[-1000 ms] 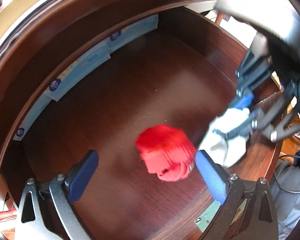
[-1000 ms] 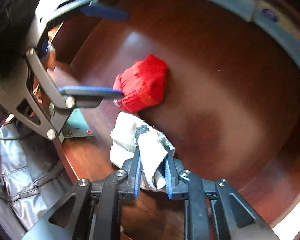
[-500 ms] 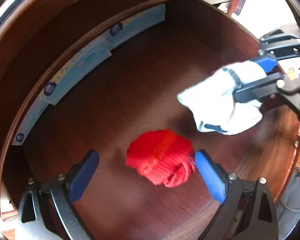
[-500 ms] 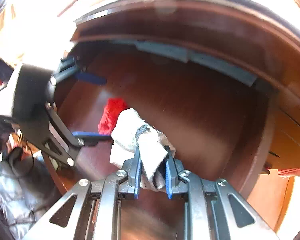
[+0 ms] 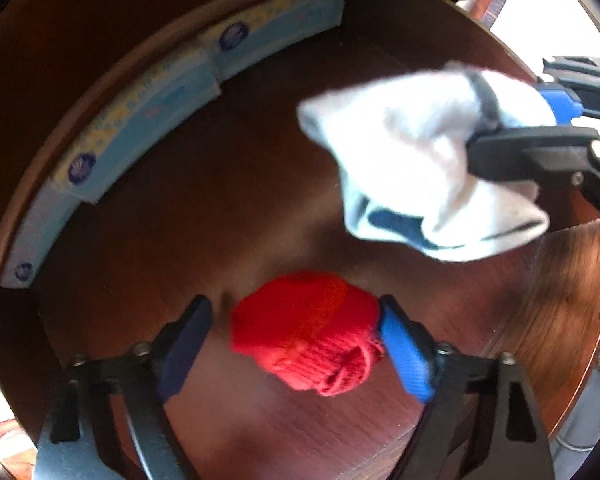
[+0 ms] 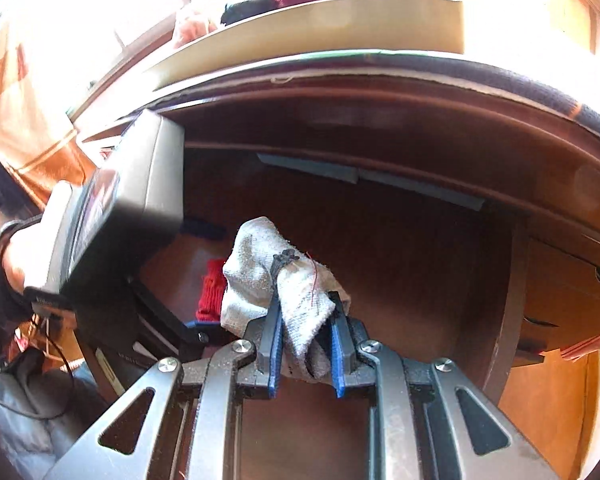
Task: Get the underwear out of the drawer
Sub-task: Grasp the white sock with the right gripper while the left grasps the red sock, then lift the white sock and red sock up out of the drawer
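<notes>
Your right gripper (image 6: 305, 354) is clamped on the white piece (image 6: 276, 280). The cloth is bunched between the blue pads and hangs free, clear of the drawer floor (image 5: 228, 184). In the left wrist view it sits up above the floor near the drawer's right wall. So that one is lifted, but I'd not call it out yet: the right view shows it over the drawer opening, not past the front edge.

Your left gripper (image 5: 296, 350) points down at the red piece (image 5: 308, 344), which lies on the floor near the front. Its jaws are closing, with the red bundle between them. The right pad (image 5: 404, 356) touches the bundle's edge. The left pad (image 5: 184, 344) is just beside it with a sliver of floor showing between. No grip yet, so treat those jaws as apart around it.

Status by my read: one of two visible pieces is off the floor, and the second is bracketed but not gripped. Nothing else loose shows in the drawer except the pale blue packets (image 5: 140, 104) standing along the back wall, which aren't the target.

Left to do: finish the squeeze on the red piece, lift it, then carry both clear of the drawer. The box (image 6: 312, 32) on top holds other red cloth, likely the drop spot, though I can't confirm that.

Watch the red bundle: the yarn looks loose at the near end and could snag or unroll on lift.
</notes>
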Available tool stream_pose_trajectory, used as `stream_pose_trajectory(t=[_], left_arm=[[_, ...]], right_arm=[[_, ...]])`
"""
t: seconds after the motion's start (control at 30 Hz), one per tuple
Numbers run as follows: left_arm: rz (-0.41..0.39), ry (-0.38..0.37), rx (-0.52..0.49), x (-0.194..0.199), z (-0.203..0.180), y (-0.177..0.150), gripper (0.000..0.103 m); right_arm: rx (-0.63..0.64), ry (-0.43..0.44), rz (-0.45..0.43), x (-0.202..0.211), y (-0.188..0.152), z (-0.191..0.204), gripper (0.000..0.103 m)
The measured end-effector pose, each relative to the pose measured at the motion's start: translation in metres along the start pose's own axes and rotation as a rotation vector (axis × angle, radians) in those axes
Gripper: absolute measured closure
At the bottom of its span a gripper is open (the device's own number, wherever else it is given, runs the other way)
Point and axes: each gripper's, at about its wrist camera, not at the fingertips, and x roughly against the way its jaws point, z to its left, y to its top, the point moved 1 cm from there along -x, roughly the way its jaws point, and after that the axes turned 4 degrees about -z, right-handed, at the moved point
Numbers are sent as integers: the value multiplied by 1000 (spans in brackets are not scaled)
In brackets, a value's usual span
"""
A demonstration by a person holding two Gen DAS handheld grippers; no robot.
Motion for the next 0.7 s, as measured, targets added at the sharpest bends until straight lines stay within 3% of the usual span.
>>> stream_pose_trajectory(t=[0.1,0.33,0.7], left_arm=[[4,-28,22,0,6,-2,37],[-41,-8,37,13,17,-12,59],[-268,140,119,59,20,-24,63]], right_arm=[[1,-8,-17,3,2,-1,82],[-20,5,-59,2,1,8,82],[5,4,-146,22,-5,18,82]])
